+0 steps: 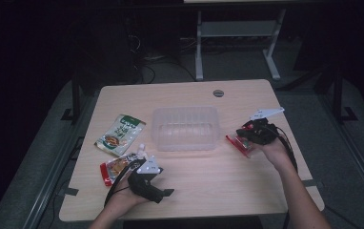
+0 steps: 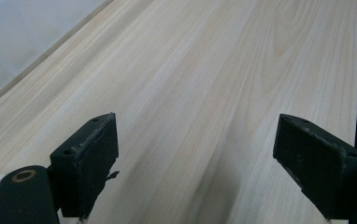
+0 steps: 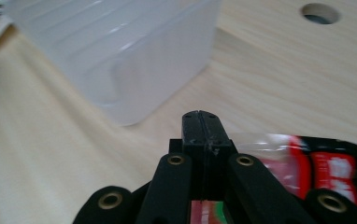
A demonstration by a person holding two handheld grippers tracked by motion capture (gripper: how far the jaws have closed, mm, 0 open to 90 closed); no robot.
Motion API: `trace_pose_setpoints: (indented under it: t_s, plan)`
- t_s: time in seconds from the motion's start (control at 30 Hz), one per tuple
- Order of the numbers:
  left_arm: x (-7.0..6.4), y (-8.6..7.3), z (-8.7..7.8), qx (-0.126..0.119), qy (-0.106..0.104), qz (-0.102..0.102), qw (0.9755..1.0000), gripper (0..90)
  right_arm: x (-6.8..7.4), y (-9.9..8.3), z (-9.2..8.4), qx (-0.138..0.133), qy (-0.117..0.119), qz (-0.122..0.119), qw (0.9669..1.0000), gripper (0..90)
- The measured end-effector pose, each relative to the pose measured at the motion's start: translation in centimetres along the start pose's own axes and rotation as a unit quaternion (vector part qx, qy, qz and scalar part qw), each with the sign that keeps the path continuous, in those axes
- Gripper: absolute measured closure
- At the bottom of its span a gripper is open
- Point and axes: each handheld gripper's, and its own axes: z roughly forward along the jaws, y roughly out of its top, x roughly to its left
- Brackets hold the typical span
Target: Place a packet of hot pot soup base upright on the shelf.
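My right gripper [image 1: 247, 136] is at the right of the table, its jaws pressed together on the edge of a red snack packet [image 1: 239, 144]. In the right gripper view the shut jaws [image 3: 201, 123] point toward the clear plastic container [image 3: 120, 51], and the red packet [image 3: 326, 172] sticks out to the right of them. My left gripper [image 1: 163, 193] rests near the table's front left. Its jaws [image 2: 195, 154] stand wide open over bare wood with nothing between them.
The clear container [image 1: 186, 128] stands in the middle of the table. A green packet [image 1: 120, 134] lies to its left, and a red-and-white packet [image 1: 118, 167] lies just beyond my left hand. A cable hole [image 1: 218, 93] sits near the far edge.
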Motion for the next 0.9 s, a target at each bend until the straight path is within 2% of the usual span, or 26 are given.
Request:
trace_pose_setpoints:
  t_s: [0.03,0.1,0.2,0.23,0.27,0.3,0.37,0.57,0.73,0.9]
  plan:
    - [0.0,-0.1,-0.1,-0.001,0.000,-0.003,1.0000,13.7,-0.9,0.1,0.3,0.001,-0.010,0.008,0.9999,90.0]
    - [0.0,-0.1,-0.1,-0.007,0.002,-0.006,1.0000,13.7,-1.8,0.0,0.7,0.004,-0.031,0.011,0.9995,90.0]
    - [0.0,-0.1,-0.1,-0.006,0.000,-0.007,1.0000,13.6,-2.6,-0.4,1.1,0.009,-0.037,0.023,0.9990,90.0]
    - [0.0,-0.1,0.0,-0.004,0.001,-0.005,1.0000,13.6,-3.3,-0.8,1.3,0.016,-0.051,0.025,0.9983,90.0]
    - [0.0,-0.1,0.0,-0.004,0.001,-0.005,1.0000,13.7,-3.3,-0.8,1.3,0.016,-0.051,0.025,0.9983,90.0]
    - [-0.1,-0.1,0.0,-0.002,0.001,-0.001,1.0000,13.6,-3.9,-1.3,1.5,0.026,-0.061,0.027,0.9974,90.0]
    - [-0.1,-0.1,0.0,-0.002,0.002,0.002,1.0000,13.7,-4.3,-1.6,1.6,0.033,-0.070,0.027,0.9966,90.0]
    - [-0.2,-0.1,0.0,0.001,0.002,0.008,1.0000,13.7,-4.7,-2.6,2.2,0.049,-0.079,0.026,0.9954,90.0]
    - [-0.2,-0.1,0.0,0.003,0.001,0.013,0.9999,13.7,-4.8,-2.8,2.3,0.050,-0.077,0.023,0.9955,90.0]
    - [-0.5,-0.1,0.2,0.005,-0.003,0.016,0.9999,13.7,-4.5,-2.7,2.4,0.052,-0.066,0.013,0.9964,90.0]
